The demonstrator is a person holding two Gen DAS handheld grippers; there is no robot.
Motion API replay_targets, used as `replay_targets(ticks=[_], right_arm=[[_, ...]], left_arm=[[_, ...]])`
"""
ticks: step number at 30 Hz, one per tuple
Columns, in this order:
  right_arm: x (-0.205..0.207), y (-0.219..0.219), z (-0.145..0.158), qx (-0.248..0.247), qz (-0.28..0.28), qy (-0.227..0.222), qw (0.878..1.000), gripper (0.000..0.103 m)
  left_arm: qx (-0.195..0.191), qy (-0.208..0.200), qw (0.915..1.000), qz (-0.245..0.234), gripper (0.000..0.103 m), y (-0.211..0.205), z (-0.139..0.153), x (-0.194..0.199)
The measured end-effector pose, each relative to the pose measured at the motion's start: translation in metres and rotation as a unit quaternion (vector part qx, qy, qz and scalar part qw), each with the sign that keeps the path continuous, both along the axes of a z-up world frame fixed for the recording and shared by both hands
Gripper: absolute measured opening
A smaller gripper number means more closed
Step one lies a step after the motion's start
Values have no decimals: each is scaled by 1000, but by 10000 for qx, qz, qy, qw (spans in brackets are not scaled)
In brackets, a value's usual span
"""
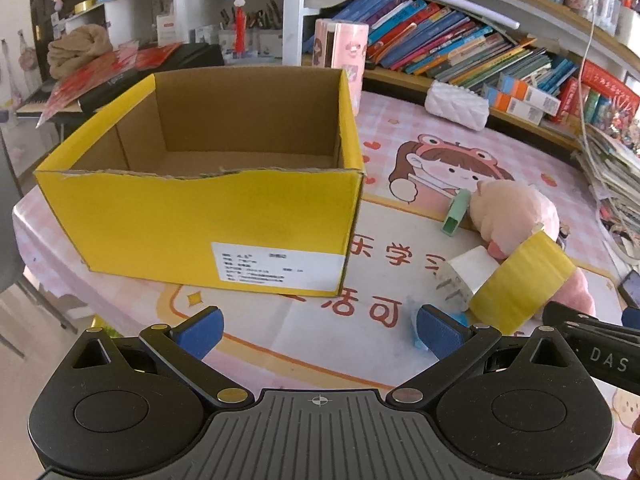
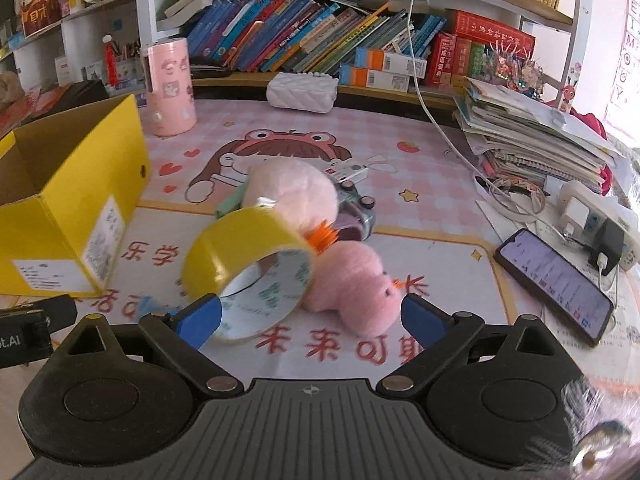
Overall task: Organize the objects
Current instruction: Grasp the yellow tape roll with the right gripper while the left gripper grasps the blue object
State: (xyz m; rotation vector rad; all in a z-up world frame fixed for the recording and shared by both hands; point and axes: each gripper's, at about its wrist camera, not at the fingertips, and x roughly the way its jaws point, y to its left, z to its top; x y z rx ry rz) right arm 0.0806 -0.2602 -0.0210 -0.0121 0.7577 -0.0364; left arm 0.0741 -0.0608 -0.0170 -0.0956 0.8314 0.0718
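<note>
An open yellow cardboard box (image 1: 208,216) stands on the pink cartoon mat, its inside bare, straight ahead of my left gripper (image 1: 320,334). That gripper is open with nothing between its blue pads. To its right lie a yellow tape roll (image 1: 520,284), a white charger plug (image 1: 466,276), a green piece (image 1: 456,212) and a pink plush toy (image 1: 516,212). My right gripper (image 2: 312,320) is open above the mat. The tape roll (image 2: 248,256) leans tilted against the plush toy (image 2: 352,280), and its lower rim is just behind the left pad (image 2: 200,320). The box (image 2: 72,208) is at far left.
A phone (image 2: 556,280) lies on a cable at the right, beside a power strip (image 2: 592,216) and a paper stack (image 2: 532,132). A pink cylinder (image 2: 170,88) and a white pouch (image 2: 302,92) stand at the back. A small toy car (image 2: 356,208) is behind the plush toy. Bookshelves line the rear.
</note>
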Motion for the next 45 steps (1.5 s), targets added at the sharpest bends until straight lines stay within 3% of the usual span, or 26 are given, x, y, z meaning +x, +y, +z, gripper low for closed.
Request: replay_targets(ticks=[11, 17, 21, 23, 25, 27, 32, 38, 42, 45], right_arm=[[24, -21, -6, -26, 543, -2, 9985, 96], [38, -10, -11, -285, 1029, -84, 9942, 85], [47, -5, -15, -390, 1268, -173, 9910, 68], [50, -3, -17, -498, 1415, -270, 9883, 51], [52, -4, -16, -412, 1564, -309, 9864, 24], [52, -6, -13, -312, 1622, -336, 9857, 13], [47, -23, 5, 60, 1518, -667, 9861, 11], [37, -55, 33, 462, 934, -1145, 9879, 11], [32, -73, 39, 613, 672, -1135, 9894, 11], [28, -81, 37, 713, 667, -994, 9902, 11]], left_arm=[[-52, 161, 9996, 229, 103, -21, -7, 6], [-78, 160, 9984, 535, 103, -17, -6, 5], [-147, 148, 9975, 674, 103, -14, -5, 1], [-170, 156, 9971, 729, 103, -14, -5, 0], [-190, 152, 9967, 774, 103, -14, -5, 0], [-208, 145, 9964, 809, 103, -16, -5, -1], [-188, 90, 9970, 747, 103, -27, -4, -1], [-265, 149, 9989, 367, 102, -47, -9, 2], [-197, 245, 9995, 102, 101, -63, -16, 6], [67, 275, 9996, -77, 93, -74, -20, 12]])
